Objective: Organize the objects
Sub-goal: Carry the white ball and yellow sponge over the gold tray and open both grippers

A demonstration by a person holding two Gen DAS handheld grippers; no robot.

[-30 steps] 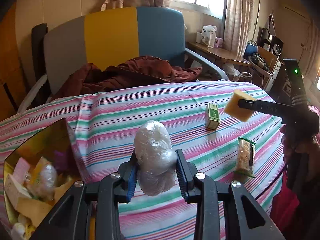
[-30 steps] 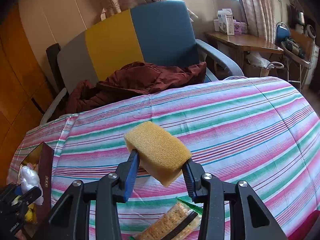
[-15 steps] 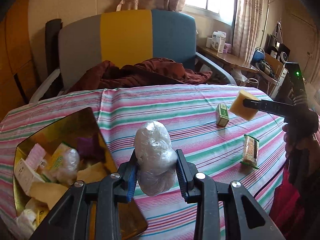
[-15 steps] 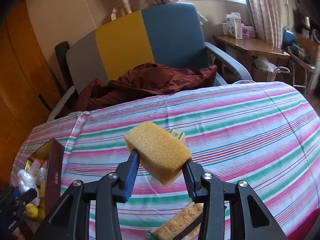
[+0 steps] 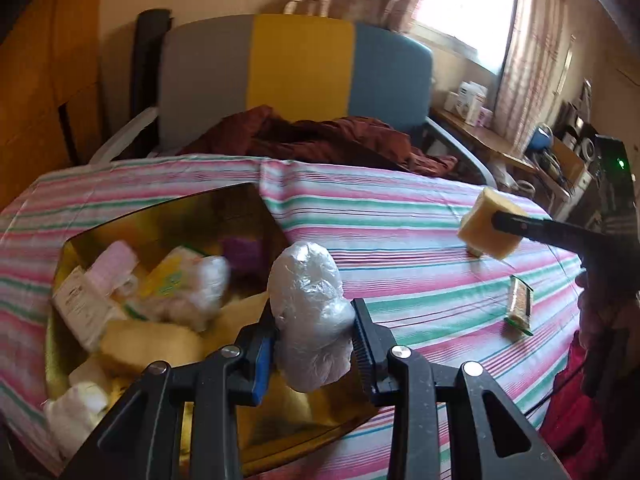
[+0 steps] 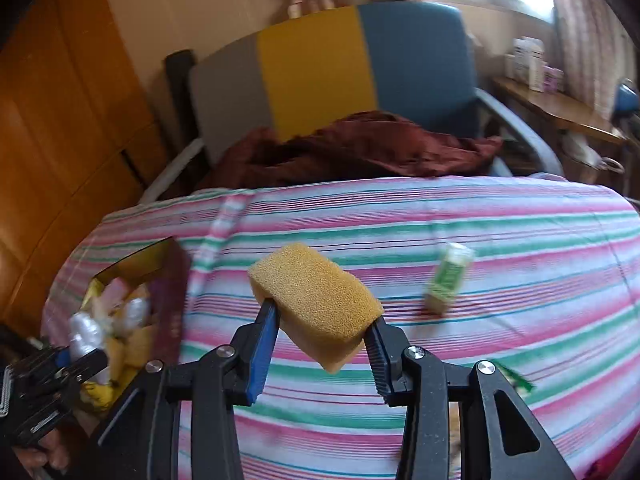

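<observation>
Both grippers have swung left, bringing the box (image 5: 168,216) under the left one. The left gripper (image 5: 312,344) pinches a plastic-wrapped bundle (image 5: 306,316) above the box; the right gripper (image 6: 320,332) pinches a sponge (image 6: 316,300) over the striped cloth (image 6: 520,300).

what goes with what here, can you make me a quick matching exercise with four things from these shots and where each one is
Things:
1. yellow sponge
2. plastic-wrapped bundle
3. small green carton
4. maroon cloth

Places:
a. on the chair
b. in the left gripper
c. standing on the striped tablecloth
d. in the right gripper

Pairs: 1-d, 2-b, 3-c, 4-a
</observation>
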